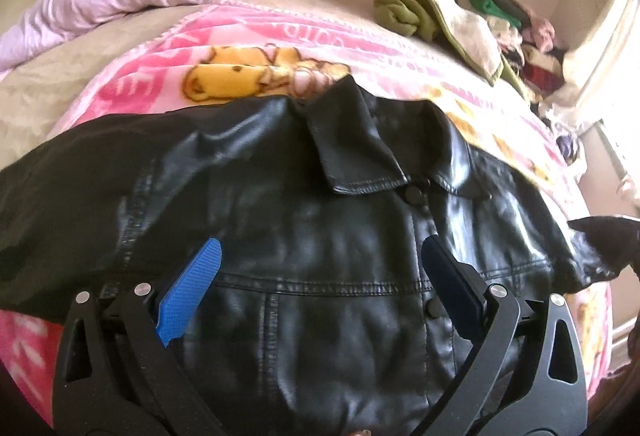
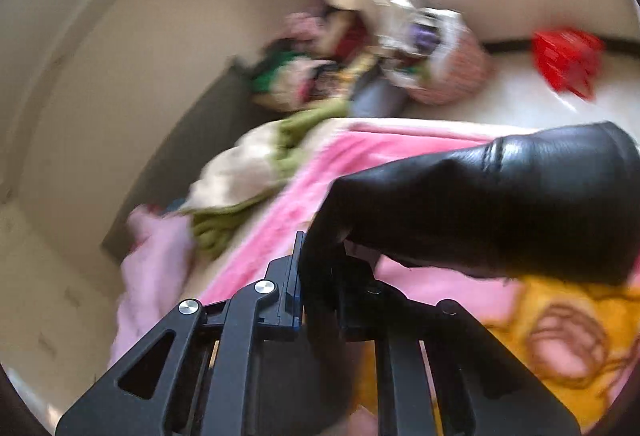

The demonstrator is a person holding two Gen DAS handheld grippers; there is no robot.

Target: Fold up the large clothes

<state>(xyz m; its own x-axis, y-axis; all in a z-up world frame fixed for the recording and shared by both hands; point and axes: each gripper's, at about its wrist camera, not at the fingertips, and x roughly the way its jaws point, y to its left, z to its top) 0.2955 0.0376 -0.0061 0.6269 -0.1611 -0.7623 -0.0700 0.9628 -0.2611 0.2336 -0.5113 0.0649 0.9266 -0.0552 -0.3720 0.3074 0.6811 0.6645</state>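
The black leather jacket (image 1: 320,236) lies front side up on the pink cartoon blanket (image 1: 248,48), its collar (image 1: 360,164) towards the far side of the blanket and its buttons closed. The body is spread flat, so the folding seems only at its beginning. The left gripper (image 1: 320,288) hovers over the chest of the jacket with its fingers wide apart and holds nothing. The right gripper (image 2: 320,276) has its fingers closed on the end of the jacket's sleeve (image 2: 500,196) and lifts it above the blanket, probably to bring it across the body. The other sleeve and the final folds of the body are, in my judgement, not yet done
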